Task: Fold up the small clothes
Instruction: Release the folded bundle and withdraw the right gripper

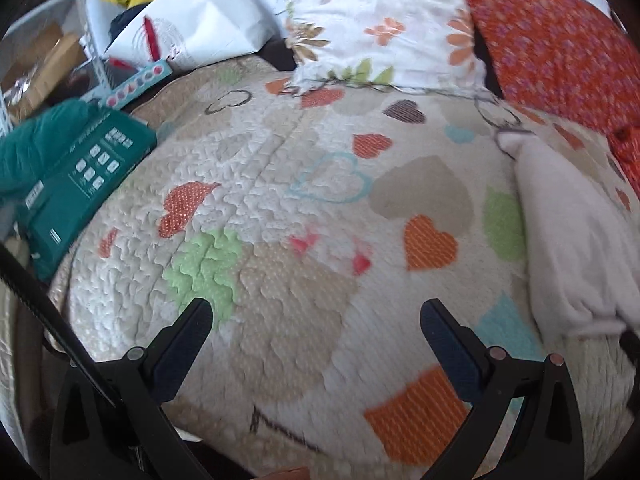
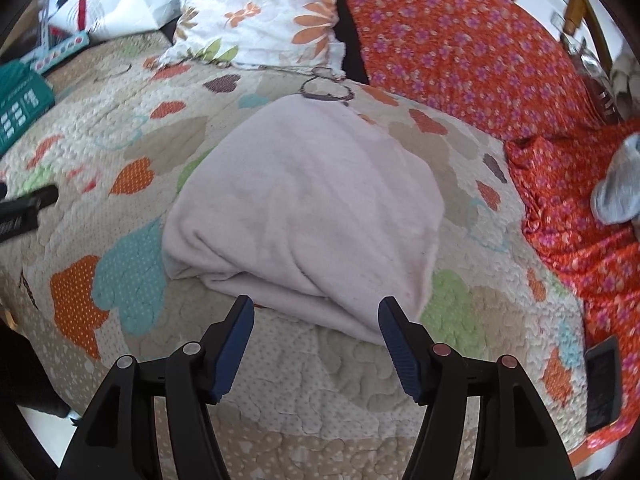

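A pale pink folded garment (image 2: 308, 204) lies on the heart-patterned quilt (image 2: 120, 152), straight ahead in the right wrist view. My right gripper (image 2: 316, 312) is open and empty, its fingertips just short of the garment's near folded edge. In the left wrist view the same garment (image 1: 572, 232) shows at the right edge. My left gripper (image 1: 316, 316) is open wide and empty over bare quilt (image 1: 280, 200), to the left of the garment. The tip of my left gripper shows at the left edge of the right wrist view (image 2: 24, 208).
A floral pillow (image 2: 260, 12) and an orange flowered cloth (image 2: 480, 48) lie behind and to the right. A grey sock (image 2: 620, 184) rests on the orange cloth. A teal box (image 1: 80, 184), a white bag (image 1: 200, 16) and clutter sit at the left. A dark phone (image 2: 604, 388) lies at the right edge.
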`<state>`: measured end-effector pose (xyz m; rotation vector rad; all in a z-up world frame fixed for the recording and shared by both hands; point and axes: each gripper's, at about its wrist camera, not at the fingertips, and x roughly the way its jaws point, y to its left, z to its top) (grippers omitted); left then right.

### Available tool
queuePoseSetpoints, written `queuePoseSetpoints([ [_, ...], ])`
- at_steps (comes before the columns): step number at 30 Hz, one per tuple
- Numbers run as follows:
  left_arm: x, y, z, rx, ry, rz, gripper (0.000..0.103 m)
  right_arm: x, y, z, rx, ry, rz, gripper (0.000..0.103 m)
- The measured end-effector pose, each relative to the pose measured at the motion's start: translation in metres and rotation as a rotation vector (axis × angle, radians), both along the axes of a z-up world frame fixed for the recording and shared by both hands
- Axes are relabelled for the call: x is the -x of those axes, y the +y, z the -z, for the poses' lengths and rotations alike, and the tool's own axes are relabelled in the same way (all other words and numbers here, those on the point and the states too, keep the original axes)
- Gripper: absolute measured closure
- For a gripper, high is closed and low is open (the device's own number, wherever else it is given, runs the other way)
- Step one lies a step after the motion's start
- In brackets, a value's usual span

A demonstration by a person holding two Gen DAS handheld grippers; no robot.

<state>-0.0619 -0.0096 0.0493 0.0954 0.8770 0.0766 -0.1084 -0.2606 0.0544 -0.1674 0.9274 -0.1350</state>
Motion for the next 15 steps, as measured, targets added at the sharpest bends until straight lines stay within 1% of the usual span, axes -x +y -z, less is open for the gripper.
queuePoseSetpoints([
  [3, 0.011, -0.014, -0.004, -0.023, 0.033, 0.020, 0.000, 0.005, -0.009, 0.001, -0.040, -0.019, 0.016, 0.033],
  [5, 0.017, -0.021, -0.006, -0.019, 0.044, 0.028, 0.000, 0.009, -0.016, 0.004, -0.060, -0.022, 0.034, 0.033],
  [9, 0.028, -0.034, -0.008, -0.028, 0.058, 0.040, 0.000, 0.013, -0.037, 0.009, -0.113, -0.017, 0.102, 0.033],
  [10, 0.029, -0.038, -0.008, -0.035, 0.063, 0.047, 0.000, 0.014, -0.043, 0.006, -0.137, -0.032, 0.122, 0.033],
  [12, 0.031, -0.043, -0.007, -0.050, 0.069, 0.060, 0.000, 0.014, -0.057, -0.007, -0.207, -0.090, 0.150, 0.033],
  [13, 0.031, -0.046, -0.008, -0.051, 0.070, 0.067, 0.000, 0.014, -0.057, -0.007, -0.207, -0.090, 0.150, 0.033],
  [14, 0.031, -0.048, -0.008, -0.052, 0.072, 0.071, 0.000, 0.012, -0.061, -0.011, -0.228, -0.109, 0.153, 0.033],
  [15, 0.032, -0.050, -0.008, -0.052, 0.073, 0.074, 0.000, 0.000, -0.068, -0.015, -0.271, -0.134, 0.153, 0.033],
])
